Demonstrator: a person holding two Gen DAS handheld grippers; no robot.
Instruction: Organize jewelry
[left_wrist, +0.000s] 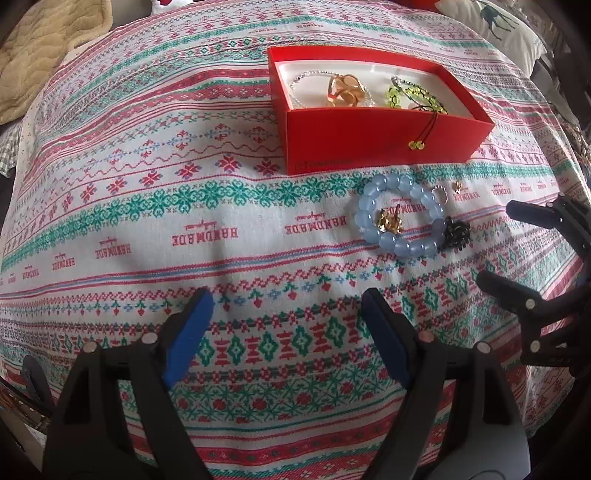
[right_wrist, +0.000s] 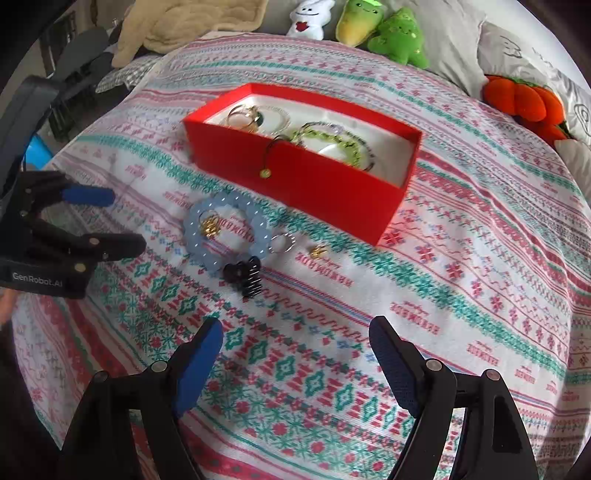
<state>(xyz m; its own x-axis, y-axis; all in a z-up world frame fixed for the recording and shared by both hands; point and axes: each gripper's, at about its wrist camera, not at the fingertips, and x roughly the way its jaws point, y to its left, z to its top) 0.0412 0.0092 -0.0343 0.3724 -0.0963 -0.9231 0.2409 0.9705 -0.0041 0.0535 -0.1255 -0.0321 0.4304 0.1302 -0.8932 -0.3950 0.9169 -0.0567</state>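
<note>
A red box (left_wrist: 376, 136) (right_wrist: 295, 181) sits on the patterned cloth and holds a gold piece (left_wrist: 345, 90), a silver chain and green bead strings (right_wrist: 332, 142); one cord hangs over its front wall. On the cloth lie a pale blue bead bracelet (left_wrist: 400, 218) (right_wrist: 225, 232), a gold earring (left_wrist: 389, 221) (right_wrist: 210, 225) inside it, a black clip (left_wrist: 456, 234) (right_wrist: 245, 277), a silver ring (right_wrist: 282, 243) and a small gold piece (right_wrist: 318, 252). My left gripper (left_wrist: 286, 332) (right_wrist: 125, 221) is open and empty. My right gripper (right_wrist: 295, 354) (left_wrist: 495, 243) is open and empty.
Plush toys (right_wrist: 369, 26) and an orange plush (right_wrist: 524, 103) lie at the far side by pillows (left_wrist: 495, 22). A beige quilted blanket (left_wrist: 40, 48) lies at the far left.
</note>
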